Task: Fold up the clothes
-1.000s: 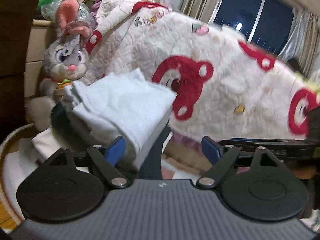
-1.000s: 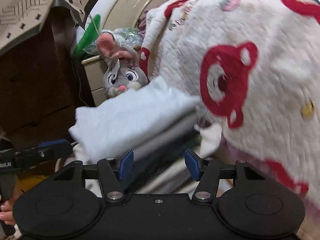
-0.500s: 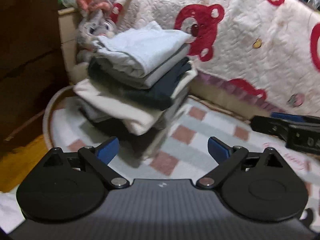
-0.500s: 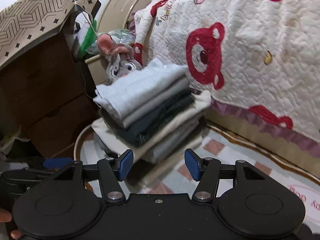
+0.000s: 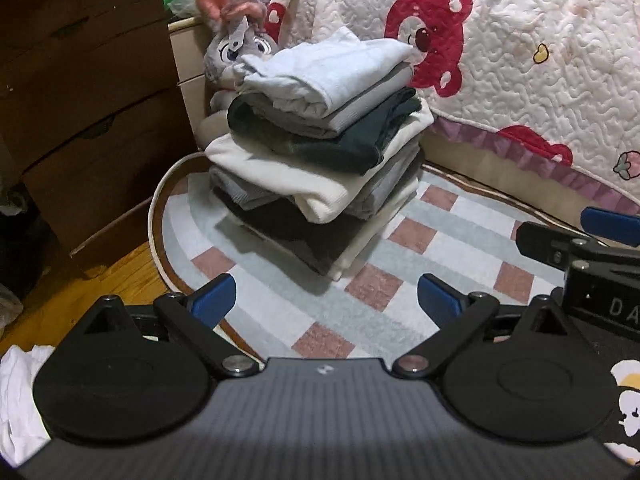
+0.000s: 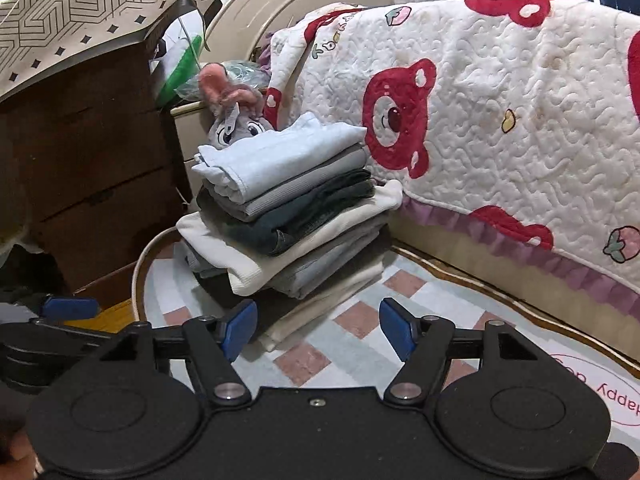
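Observation:
A stack of several folded clothes (image 5: 320,152) (image 6: 288,216) stands on a checked rug, topped by a pale blue folded garment (image 5: 332,68) (image 6: 276,152). My left gripper (image 5: 325,300) is open and empty, held back from the stack over the rug. My right gripper (image 6: 318,330) is also open and empty, just short of the stack's lower front edge. The right gripper's blue fingertip (image 5: 610,220) shows at the right edge of the left wrist view. A white garment (image 5: 18,396) lies at the lower left.
A grey plush rabbit (image 5: 236,46) sits behind the stack. A brown chest of drawers (image 5: 88,112) stands to the left. A bed with a white quilt with red bears (image 6: 500,128) runs along the right. The checked rug (image 5: 452,240) lies on a wooden floor (image 5: 104,292).
Both grippers have pulled back and down from the top of the stack, leaving the pale blue garment lying on it. The whole stack and rug have come into view.

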A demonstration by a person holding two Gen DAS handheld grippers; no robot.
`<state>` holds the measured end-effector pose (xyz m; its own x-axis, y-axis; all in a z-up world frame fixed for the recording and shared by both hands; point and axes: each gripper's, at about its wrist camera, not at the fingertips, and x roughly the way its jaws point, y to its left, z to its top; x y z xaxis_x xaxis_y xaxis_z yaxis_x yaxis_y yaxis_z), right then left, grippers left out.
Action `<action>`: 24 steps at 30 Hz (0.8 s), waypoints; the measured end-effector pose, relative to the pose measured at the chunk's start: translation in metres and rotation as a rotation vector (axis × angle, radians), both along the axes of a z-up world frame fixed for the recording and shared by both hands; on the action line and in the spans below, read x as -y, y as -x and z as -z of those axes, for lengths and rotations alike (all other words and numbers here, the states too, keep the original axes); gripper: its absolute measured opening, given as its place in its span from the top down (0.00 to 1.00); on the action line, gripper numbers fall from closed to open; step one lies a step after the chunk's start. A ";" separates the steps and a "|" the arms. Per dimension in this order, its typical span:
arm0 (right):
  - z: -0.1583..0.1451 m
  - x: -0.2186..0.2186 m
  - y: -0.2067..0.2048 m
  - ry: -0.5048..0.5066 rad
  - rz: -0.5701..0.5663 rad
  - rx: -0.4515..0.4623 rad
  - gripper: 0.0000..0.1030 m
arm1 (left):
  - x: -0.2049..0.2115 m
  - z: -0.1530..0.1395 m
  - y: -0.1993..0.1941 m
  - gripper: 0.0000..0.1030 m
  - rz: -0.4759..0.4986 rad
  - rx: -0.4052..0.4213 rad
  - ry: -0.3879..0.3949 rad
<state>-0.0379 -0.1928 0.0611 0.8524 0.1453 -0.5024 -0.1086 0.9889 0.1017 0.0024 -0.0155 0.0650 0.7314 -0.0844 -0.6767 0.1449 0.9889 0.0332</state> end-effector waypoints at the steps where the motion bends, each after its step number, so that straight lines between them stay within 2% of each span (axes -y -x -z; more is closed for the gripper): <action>1: 0.000 -0.001 0.001 0.004 -0.003 -0.002 0.30 | -0.001 0.001 0.002 0.04 -0.007 0.000 -0.001; 9: 0.002 -0.008 0.008 -0.006 -0.044 -0.013 0.28 | -0.003 0.003 0.012 0.04 -0.027 0.002 -0.007; 13: 0.001 -0.004 0.012 -0.019 -0.018 -0.009 0.20 | -0.001 0.001 0.014 0.04 -0.026 0.011 -0.006; 16: 0.005 -0.001 0.014 -0.032 -0.012 -0.011 0.20 | 0.001 0.004 0.013 0.00 -0.037 0.011 -0.016; 20: 0.009 0.001 0.012 -0.053 -0.007 -0.054 0.20 | 0.005 0.005 0.010 0.00 -0.041 0.006 -0.037; 24: 0.006 0.000 0.017 -0.053 -0.017 -0.046 0.20 | 0.006 0.004 0.010 0.00 -0.045 0.004 -0.033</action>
<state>-0.0550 -0.1927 0.0552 0.8258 0.1872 -0.5321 -0.1198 0.9800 0.1589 -0.0080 -0.0216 0.0609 0.7367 -0.0295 -0.6755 0.1003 0.9928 0.0660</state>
